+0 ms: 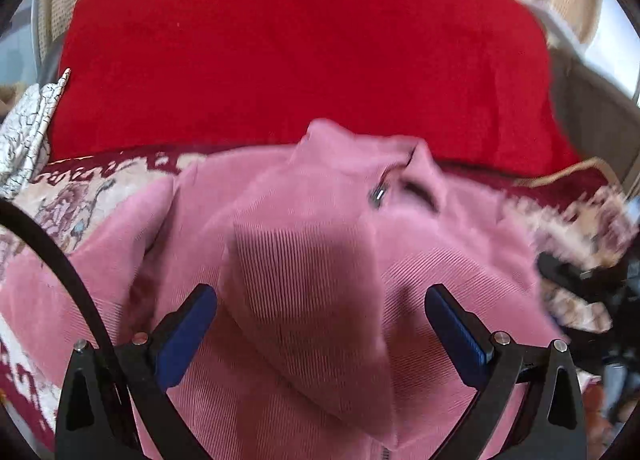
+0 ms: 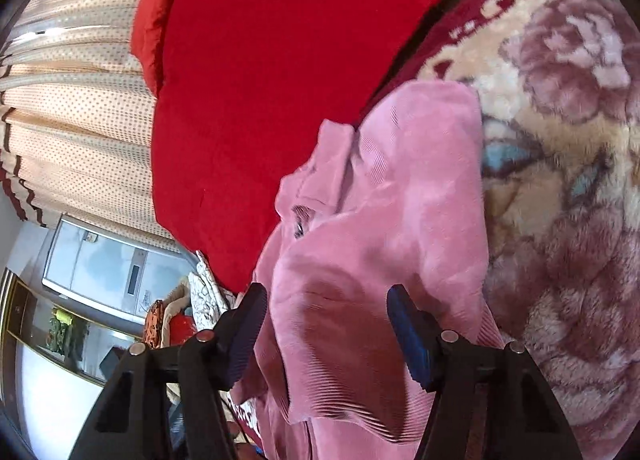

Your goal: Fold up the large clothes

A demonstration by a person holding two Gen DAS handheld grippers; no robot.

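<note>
1. The pink ribbed jacket (image 1: 304,260) lies bunched on the floral blanket (image 1: 80,195), in front of the red cover (image 1: 280,39).
2. Its collar and zip pull (image 1: 378,191) point away toward the red cover; its long axis runs back toward the grippers.
3. Left gripper (image 1: 320,324): jaws spread wide over the cloth, not pinching.
4. Right gripper (image 2: 326,324): jaws apart, a fold between them, unpressed.

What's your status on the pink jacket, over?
Left gripper open, right gripper open, neither clamped. Pink jacket bunched on floral blanket, not yet folded. Red blanket beyond, nothing blocking.
</note>
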